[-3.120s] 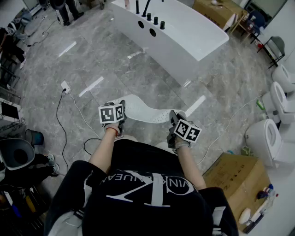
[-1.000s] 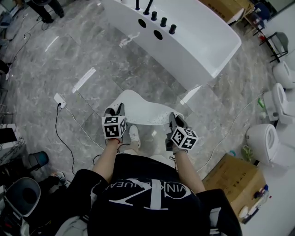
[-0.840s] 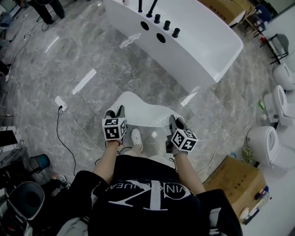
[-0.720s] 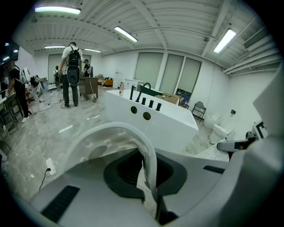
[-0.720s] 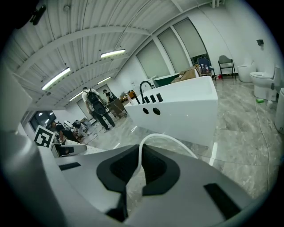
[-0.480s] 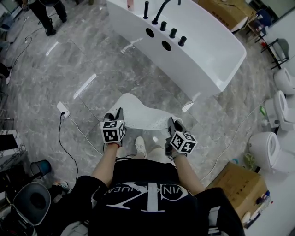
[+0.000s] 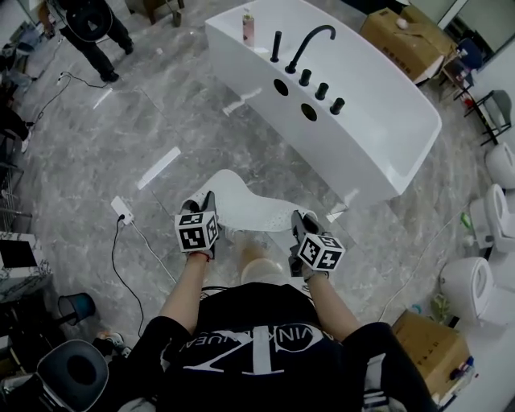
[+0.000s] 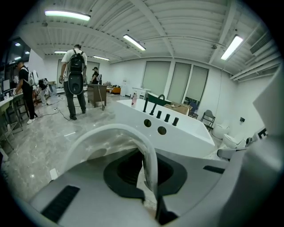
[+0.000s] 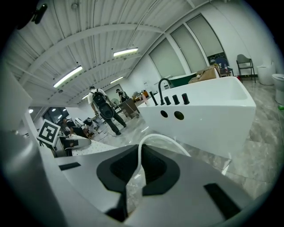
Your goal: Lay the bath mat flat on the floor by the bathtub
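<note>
The bath mat (image 7: pixel 245 208) is white, thin and dotted with small holes; it hangs sagging above the grey floor between my two grippers. My left gripper (image 7: pixel 203 206) is shut on its left edge, my right gripper (image 7: pixel 300 222) on its right edge. In the left gripper view the mat's edge (image 8: pixel 150 156) is pinched between the dark pads (image 8: pixel 120 174) and arches upward. The right gripper view shows a thin strip of mat (image 9: pixel 141 156) clamped between the pads (image 9: pixel 162 170). The white bathtub (image 7: pixel 378 121) with a black faucet (image 7: pixel 310 42) stands just beyond the mat.
A person with a backpack (image 7: pixel 90 22) stands at the far left. A power strip with its cable (image 7: pixel 122 211) lies on the floor to my left. Toilets (image 7: pixel 475 278) and a cardboard box (image 7: pixel 430 348) line the right side. A black chair (image 7: pixel 71 372) is behind, lower left.
The bathtub has come closer and sits lower in the head view as I walked toward it. Both grippers carried the mat along, still shut on its two edges.
</note>
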A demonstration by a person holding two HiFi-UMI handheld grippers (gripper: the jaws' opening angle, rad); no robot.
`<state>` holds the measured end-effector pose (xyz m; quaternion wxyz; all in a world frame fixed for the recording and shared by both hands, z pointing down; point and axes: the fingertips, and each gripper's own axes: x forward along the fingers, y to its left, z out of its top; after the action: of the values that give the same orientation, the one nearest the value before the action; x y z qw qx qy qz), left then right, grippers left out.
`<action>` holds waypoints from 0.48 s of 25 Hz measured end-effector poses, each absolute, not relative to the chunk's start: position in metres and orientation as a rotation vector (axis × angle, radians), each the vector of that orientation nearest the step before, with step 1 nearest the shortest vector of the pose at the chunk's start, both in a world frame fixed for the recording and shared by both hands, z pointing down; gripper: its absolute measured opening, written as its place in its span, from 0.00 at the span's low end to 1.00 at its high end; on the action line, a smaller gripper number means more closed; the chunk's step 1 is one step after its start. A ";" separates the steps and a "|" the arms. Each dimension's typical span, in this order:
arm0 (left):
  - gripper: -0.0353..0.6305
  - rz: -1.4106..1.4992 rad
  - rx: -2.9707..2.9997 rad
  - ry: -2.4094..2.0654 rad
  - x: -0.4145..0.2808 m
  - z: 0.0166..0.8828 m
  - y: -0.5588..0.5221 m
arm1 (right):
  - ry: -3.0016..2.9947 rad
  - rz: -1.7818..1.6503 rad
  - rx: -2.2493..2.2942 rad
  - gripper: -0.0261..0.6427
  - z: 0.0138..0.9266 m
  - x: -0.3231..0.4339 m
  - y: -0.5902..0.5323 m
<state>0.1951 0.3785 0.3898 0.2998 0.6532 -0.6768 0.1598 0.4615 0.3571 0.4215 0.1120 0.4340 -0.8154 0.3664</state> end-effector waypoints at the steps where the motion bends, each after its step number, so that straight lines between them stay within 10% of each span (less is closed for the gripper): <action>1: 0.09 0.422 1.730 -1.801 0.186 0.389 0.369 | -2.399 1.071 1.263 0.09 0.422 0.451 0.347; 12: 0.09 0.404 1.654 -1.820 0.069 0.400 0.280 | -2.384 1.061 1.200 0.09 0.430 0.329 0.239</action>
<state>0.0691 0.2798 0.3996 0.3190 0.6290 -0.6921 0.1536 0.3289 0.2386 0.4302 0.1344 0.4141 -0.8225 0.3659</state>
